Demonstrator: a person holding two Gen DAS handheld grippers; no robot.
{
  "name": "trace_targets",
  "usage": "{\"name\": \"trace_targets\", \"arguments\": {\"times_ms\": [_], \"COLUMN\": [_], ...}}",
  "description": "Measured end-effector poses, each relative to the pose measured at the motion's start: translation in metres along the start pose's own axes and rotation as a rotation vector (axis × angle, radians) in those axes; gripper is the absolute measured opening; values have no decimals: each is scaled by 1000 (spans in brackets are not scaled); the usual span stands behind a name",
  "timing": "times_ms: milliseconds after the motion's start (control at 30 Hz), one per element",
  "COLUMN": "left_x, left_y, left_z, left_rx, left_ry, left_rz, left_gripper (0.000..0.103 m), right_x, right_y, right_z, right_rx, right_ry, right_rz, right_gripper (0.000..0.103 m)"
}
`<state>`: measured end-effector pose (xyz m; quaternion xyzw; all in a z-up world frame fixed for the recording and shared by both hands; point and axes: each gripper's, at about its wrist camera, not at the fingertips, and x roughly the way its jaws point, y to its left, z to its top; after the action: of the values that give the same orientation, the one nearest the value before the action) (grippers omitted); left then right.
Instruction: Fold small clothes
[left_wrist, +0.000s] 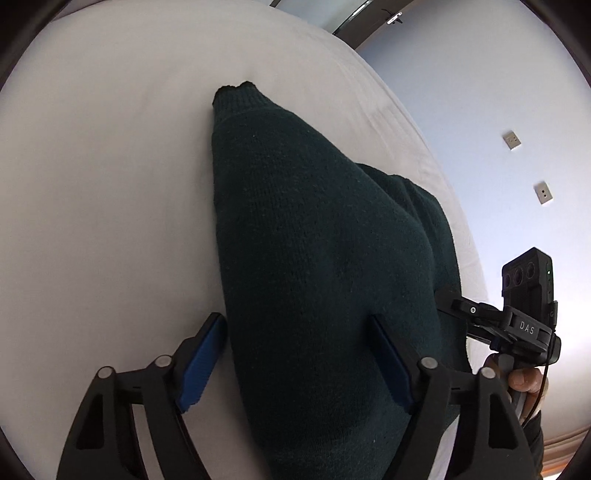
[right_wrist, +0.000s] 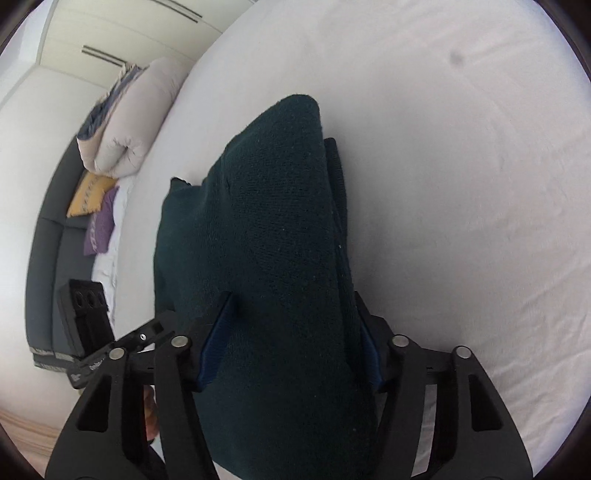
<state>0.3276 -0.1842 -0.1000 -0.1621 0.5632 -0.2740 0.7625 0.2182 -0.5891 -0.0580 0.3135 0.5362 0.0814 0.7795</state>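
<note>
A white-sheeted mattress (right_wrist: 461, 184) is shown as the work surface, with a dark green knitted sweater (left_wrist: 314, 240) lying on it near the edge closest to the person. The sweater is seen partly folded, one ribbed cuff (left_wrist: 236, 96) pointing away across the sheet. The left gripper (left_wrist: 295, 362) is held over the sweater's near end, its jaws apart; its left pad (left_wrist: 201, 363) lies on the sheet beside the knit, and nothing is pinched. The right gripper (right_wrist: 291, 343) straddles the raised fold, jaws parted about it; whether the pads press on the knit cannot be told. A fold is judged to be in hand; next, a firm pinch on both near corners is called for.
</note>
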Motion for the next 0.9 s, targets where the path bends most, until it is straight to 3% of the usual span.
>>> {"name": "trace_targets", "arguments": {"times_ms": [133,200,300,367,567,700,900], "left_x": [0,-6,-22,-41,-131,-191,-232], "left_y": [-5,-9,-16,-19,-35,-30,11], "left_z": [3,1,-6,-16,-53,-96,-163], "left_rx": [-5,5,29,35,122,196,180], "left_ry": [13,6,-8,-21,-110,-145,-135], "left_rz": [29,39,63,73,99,130,209], "left_gripper": [56,47,41,40,40,40,41], "right_x": [1,-4,-18,-34,-82,-108,-94], "right_y": [8,18,44,65,127,164,198], "right_z": [4,-3,-17,-30,-89,-144,-229], "right_rx": [-27,-58,-150,-197,-311,-363,-414], "right_ry": [1,-26,-74,-103,-136,-148,-97], "right_rz": [-48,-90,-205,-233,-171,-102,-61], "right_gripper": [31,25,21,20,18,18,18]}}
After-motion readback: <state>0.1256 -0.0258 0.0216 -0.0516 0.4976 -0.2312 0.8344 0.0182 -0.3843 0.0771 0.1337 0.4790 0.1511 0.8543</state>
